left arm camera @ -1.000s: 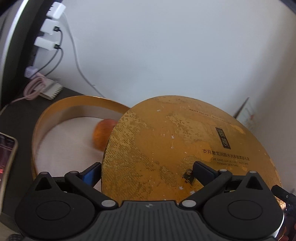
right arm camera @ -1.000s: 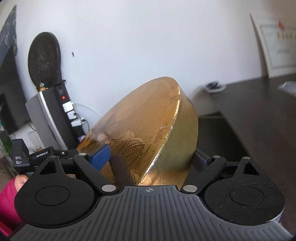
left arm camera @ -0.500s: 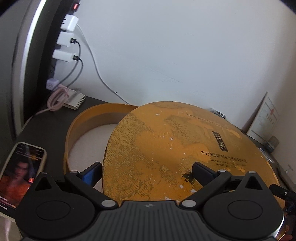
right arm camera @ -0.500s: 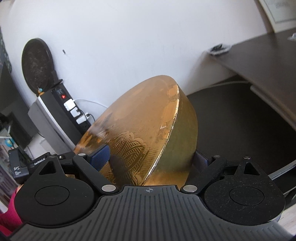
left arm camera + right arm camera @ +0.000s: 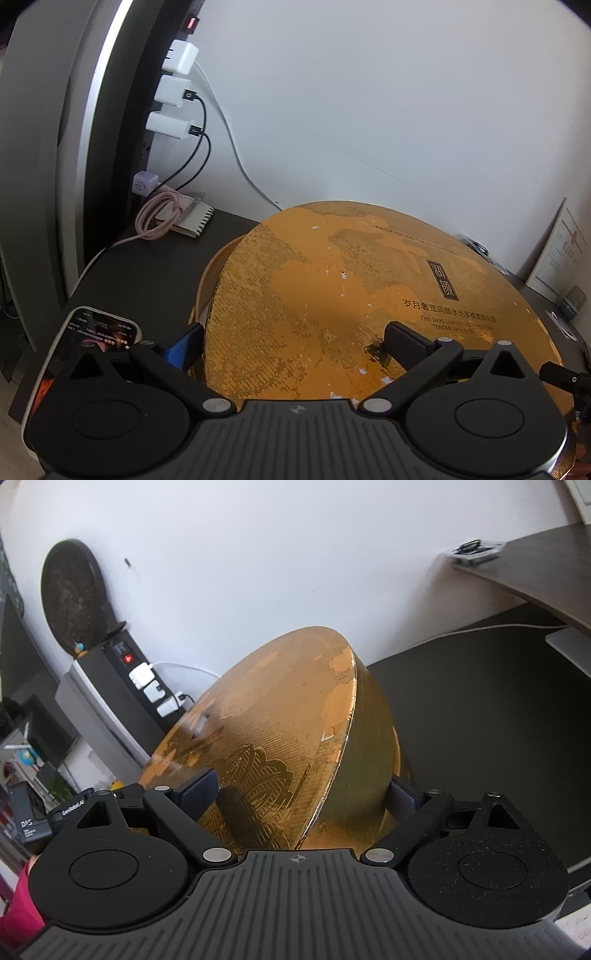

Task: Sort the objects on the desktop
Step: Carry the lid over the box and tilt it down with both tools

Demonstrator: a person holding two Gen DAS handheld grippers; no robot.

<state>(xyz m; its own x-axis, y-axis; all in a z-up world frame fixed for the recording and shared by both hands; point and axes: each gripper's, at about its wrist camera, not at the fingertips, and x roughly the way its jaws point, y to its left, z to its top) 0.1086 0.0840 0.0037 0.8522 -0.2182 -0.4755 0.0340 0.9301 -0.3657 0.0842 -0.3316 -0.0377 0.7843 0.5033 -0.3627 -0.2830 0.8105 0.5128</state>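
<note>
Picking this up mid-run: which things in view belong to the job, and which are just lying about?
In play: gold lid, round box base under it, left gripper, right gripper.

Lying about: phone, notepad, pink cable, chargers, framed certificate.

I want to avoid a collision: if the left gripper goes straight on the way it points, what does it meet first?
Most likely the round gold lid: it already lies between the jaws of the left gripper. Beyond it comes only the white wall; depth is unclear.

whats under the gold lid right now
Under the gold lid only a sliver of the round box rim shows at its left edge. The box's inside is covered, so any contents cannot be seen.
</note>
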